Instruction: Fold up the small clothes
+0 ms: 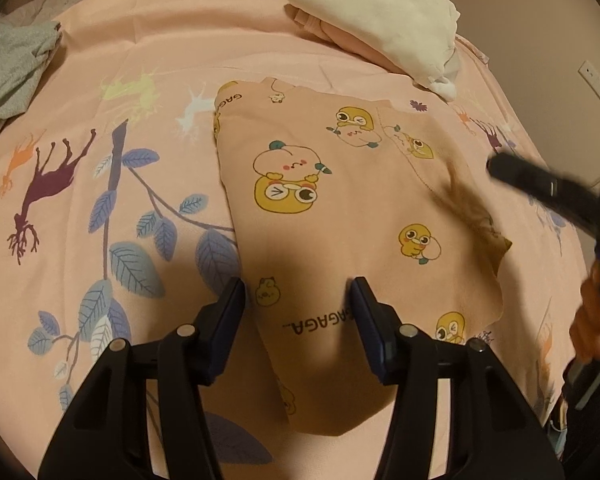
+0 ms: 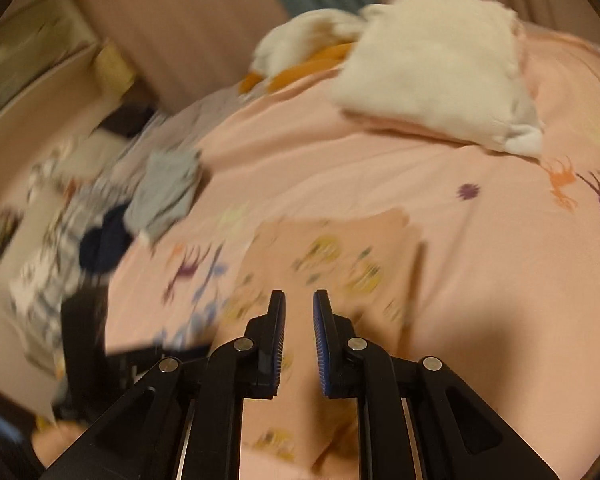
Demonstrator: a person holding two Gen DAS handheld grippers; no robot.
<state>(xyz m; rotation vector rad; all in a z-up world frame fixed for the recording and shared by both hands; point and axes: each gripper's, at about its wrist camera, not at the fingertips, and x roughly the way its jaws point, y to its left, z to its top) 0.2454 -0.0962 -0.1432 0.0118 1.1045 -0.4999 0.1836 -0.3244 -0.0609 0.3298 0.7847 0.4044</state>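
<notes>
Below, the peach cartoon garment [image 1: 340, 208] lies under the spread left hand-held gripper [image 1: 300, 292]; nothing is pinched.

A pink bedsheet printed with deer and leaves [image 1: 148, 60] covered the bed. A white wall socket [image 1: 598, 84] sat beyond its right edge.

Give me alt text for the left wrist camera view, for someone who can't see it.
A peach cartoon-print garment lies partly folded on a pink animal-print bedspread, with the left gripper open just above its near end. The right gripper, blurred, reaches in from the right edge, and folded white and pink clothes are stacked behind.
</notes>
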